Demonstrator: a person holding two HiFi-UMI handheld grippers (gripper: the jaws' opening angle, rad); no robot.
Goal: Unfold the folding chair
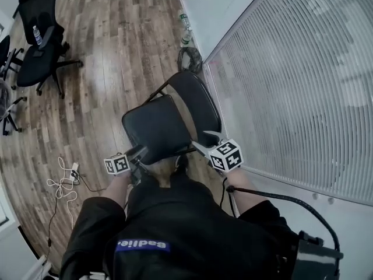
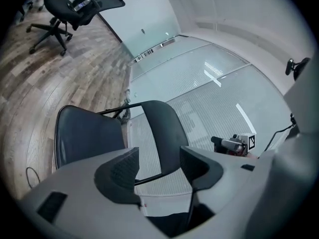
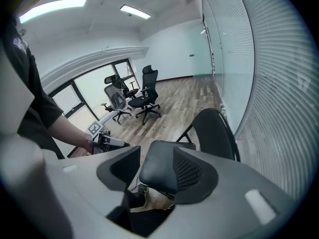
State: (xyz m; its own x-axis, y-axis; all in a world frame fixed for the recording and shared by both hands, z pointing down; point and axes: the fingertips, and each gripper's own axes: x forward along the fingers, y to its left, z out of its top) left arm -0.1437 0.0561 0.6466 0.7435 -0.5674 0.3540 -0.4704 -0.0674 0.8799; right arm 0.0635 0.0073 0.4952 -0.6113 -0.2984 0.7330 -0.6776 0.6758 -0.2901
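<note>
Down on the wood floor (image 1: 105,86), head view first: the folding chair (image 1: 166,121) stands opened out beside the slatted blind wall (image 1: 291,86), seat (image 1: 152,132) flat, backrest (image 1: 198,101) up. The left gripper (image 1: 139,153) is at the seat's near-left corner and the right gripper (image 1: 204,140) at its near-right edge. Over to the left gripper view: jaws wide apart, nothing pinched, backrest showing beyond the gap. Right gripper view now: jaws parted too, the seat's corner between them, pads not pressing.

Left tool (image 2: 159,159) jaws apart, folding chair (image 2: 87,133) beyond
</note>
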